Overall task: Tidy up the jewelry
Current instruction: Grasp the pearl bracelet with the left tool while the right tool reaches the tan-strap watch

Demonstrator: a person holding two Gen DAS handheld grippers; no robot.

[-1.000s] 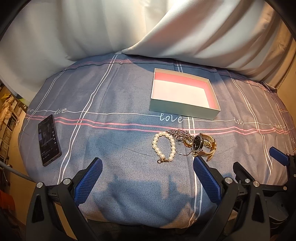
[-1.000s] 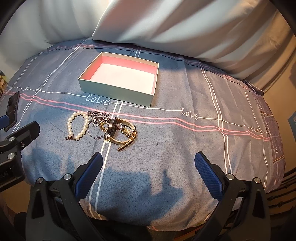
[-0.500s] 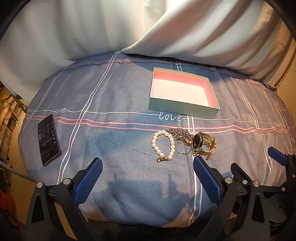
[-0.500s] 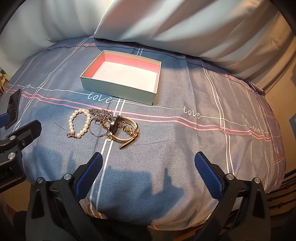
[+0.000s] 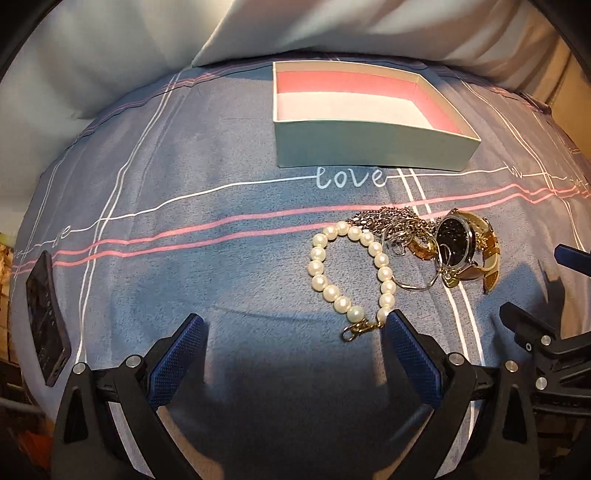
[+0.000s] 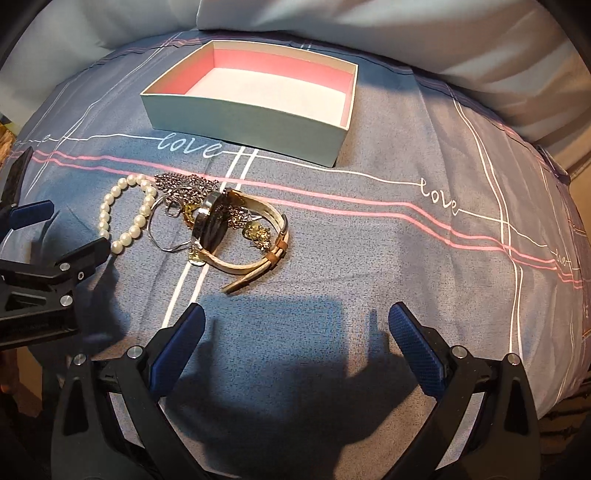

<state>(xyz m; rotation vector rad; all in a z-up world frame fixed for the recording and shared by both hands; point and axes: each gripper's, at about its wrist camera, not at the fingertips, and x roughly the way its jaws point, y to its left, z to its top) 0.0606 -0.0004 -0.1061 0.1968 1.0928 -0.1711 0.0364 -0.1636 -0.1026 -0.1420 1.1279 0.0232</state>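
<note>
A heap of jewelry lies on the blue bedspread: a pearl bracelet, a silver chain, a silver ring and a gold watch with a tan strap. Behind it stands an open box with a pink lining, empty. My left gripper is open, its right fingertip just by the bracelet's clasp. My right gripper is open and empty, just in front of the watch. The bracelet and box also show in the right wrist view.
A black phone lies at the bed's left edge. White pillows lie behind the box. The other gripper shows at the right edge of the left view and the left edge of the right view.
Both grippers have moved forward and down toward the jewelry heap, which now looks much larger. Both stay open. Nothing on the bed has moved.
</note>
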